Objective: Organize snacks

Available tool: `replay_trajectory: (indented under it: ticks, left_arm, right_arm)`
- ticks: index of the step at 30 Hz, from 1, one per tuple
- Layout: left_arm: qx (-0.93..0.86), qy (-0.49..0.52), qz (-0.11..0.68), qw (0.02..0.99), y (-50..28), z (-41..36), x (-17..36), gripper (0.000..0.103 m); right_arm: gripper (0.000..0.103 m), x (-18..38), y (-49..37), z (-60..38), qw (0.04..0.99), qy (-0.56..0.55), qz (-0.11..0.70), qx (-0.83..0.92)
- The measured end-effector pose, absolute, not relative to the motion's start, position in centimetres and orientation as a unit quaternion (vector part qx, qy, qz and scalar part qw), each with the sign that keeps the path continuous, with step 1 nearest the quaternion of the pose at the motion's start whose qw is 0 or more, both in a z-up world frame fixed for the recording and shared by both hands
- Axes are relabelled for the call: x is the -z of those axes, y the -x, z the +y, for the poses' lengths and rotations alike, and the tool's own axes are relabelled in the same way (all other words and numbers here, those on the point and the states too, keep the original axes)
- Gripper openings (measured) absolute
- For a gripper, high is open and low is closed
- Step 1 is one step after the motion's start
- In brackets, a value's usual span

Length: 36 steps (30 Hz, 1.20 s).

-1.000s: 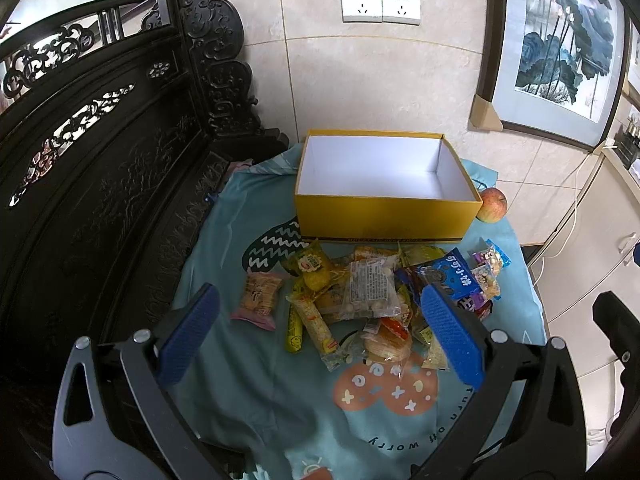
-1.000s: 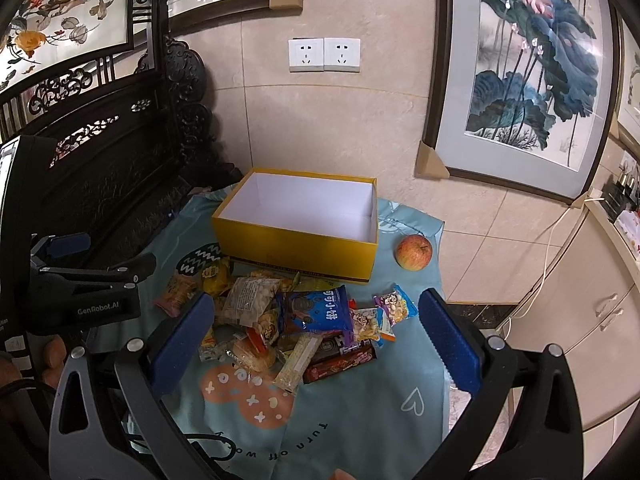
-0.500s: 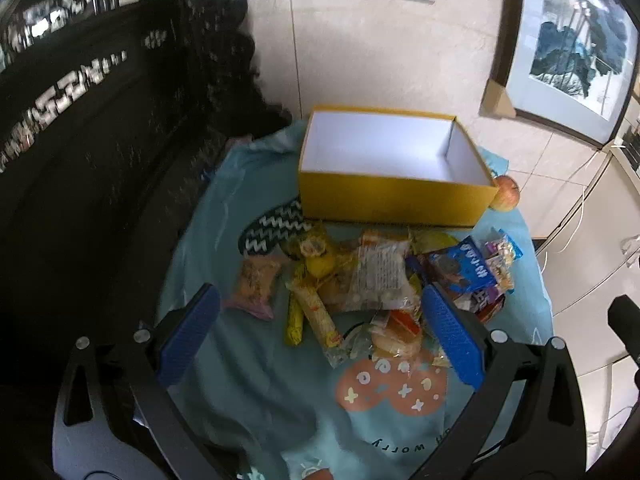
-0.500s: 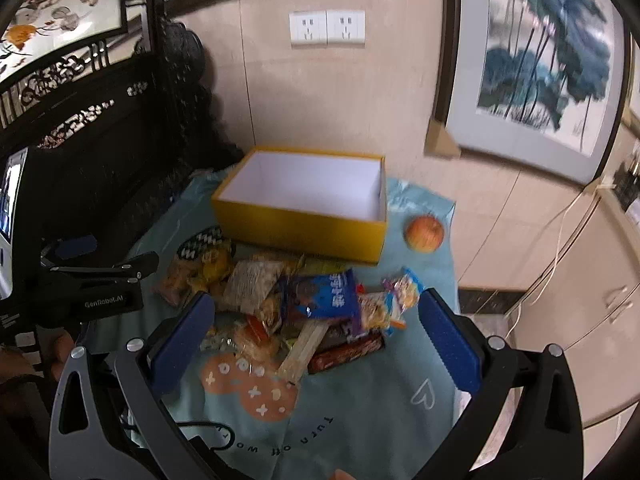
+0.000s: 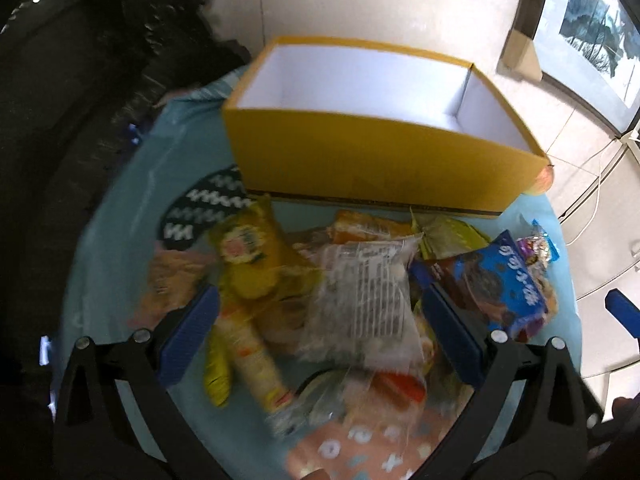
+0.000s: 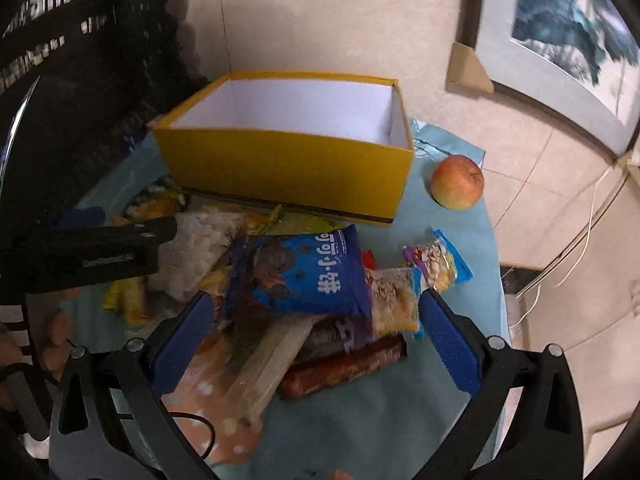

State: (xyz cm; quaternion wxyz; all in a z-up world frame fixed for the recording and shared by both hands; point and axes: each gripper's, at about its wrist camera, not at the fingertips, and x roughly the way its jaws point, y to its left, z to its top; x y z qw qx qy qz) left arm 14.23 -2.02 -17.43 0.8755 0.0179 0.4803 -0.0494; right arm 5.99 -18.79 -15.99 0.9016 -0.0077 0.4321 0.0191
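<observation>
Both sets of jaws stand wide open, holding nothing. The left gripper (image 5: 320, 334) and right gripper (image 6: 316, 334) have descended close over the snack pile (image 5: 360, 296) on the worktop (image 6: 360, 420). The yellow box (image 6: 288, 172) behind remains empty: picking is about to begin.

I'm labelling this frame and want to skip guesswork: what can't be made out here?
- Left wrist view: motion blur smears the clear packet; its print is unreadable.
- Left wrist view: the apple is mostly hidden behind the yellow box.
- Right wrist view: the left gripper covers snacks behind it.
- Right wrist view: the blue packet hides snacks beneath.
</observation>
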Motion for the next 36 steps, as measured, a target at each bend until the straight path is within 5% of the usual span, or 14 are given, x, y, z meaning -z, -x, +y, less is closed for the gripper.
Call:
replay_trajectory:
  ticks: [11,18,24,36]
  left_arm:
    - [0.062,-0.041,0.486,0.87,-16.8,-2.7,22.9,0.1]
    - [0.118,-0.052,0.482,0.867,-15.5,-1.5,23.1,0.063]
    - [0.137,-0.038,0.478,0.867,-14.4,-0.4,22.0,0.044]
    - [0.162,0.032,0.418,0.894,-11.8,1.7,15.6,0.042]
  right_arm:
    - [0.102,21.5,-10.4,-16.8,0.886,0.046,0.461,-0.035]
    - [0.073,21.9,-10.9,-17.4,0.872,0.049,0.483,-0.058]
    - [0.066,21.2,-9.7,-19.2,0.871,0.005,0.487,-0.065]
    - [0.065,15.8,-7.1,-21.0,0.894,-0.043,0.439,-0.081]
